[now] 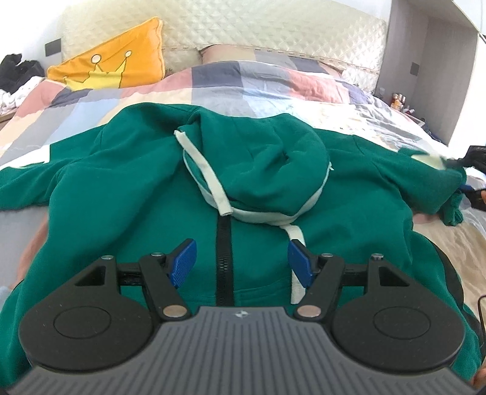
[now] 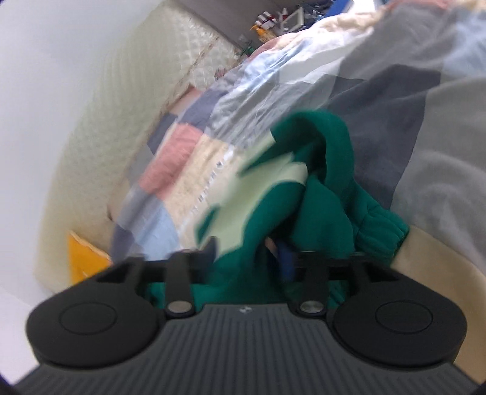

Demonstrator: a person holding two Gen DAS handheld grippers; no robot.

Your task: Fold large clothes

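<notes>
At far left, a dark heap of clothing [image 1: 18,68] sits beside the bed, and an orange cushion [image 1: 118,57] printed with a yellow crown leans against the quilted cream headboard [image 1: 267,27]. A patchwork bedspread [image 1: 243,82] in pink, grey, blue and cream squares covers the bed. On it, centrally, lies a green hooded jacket [image 1: 127,182], front up, its hood [image 1: 273,164] folded down over the chest, pale drawcords [image 1: 200,164] looping around it and a dark zip [image 1: 224,258] running toward the near edge. The left gripper [image 1: 241,262] hovers just above the jacket's lower front, blue pads [image 1: 185,261] well apart either side of the zip, nothing between them. To the right, one sleeve [image 1: 437,182] with a ribbed cuff extends toward the right gripper [image 2: 247,255], seen at the frame edge. In the blurred right wrist view, bunched green and pale fabric of that sleeve [image 2: 322,194] lies between the parted fingers; whether the pads press it cannot be told. Small bottles [image 1: 398,100] stand on a far right surface.
</notes>
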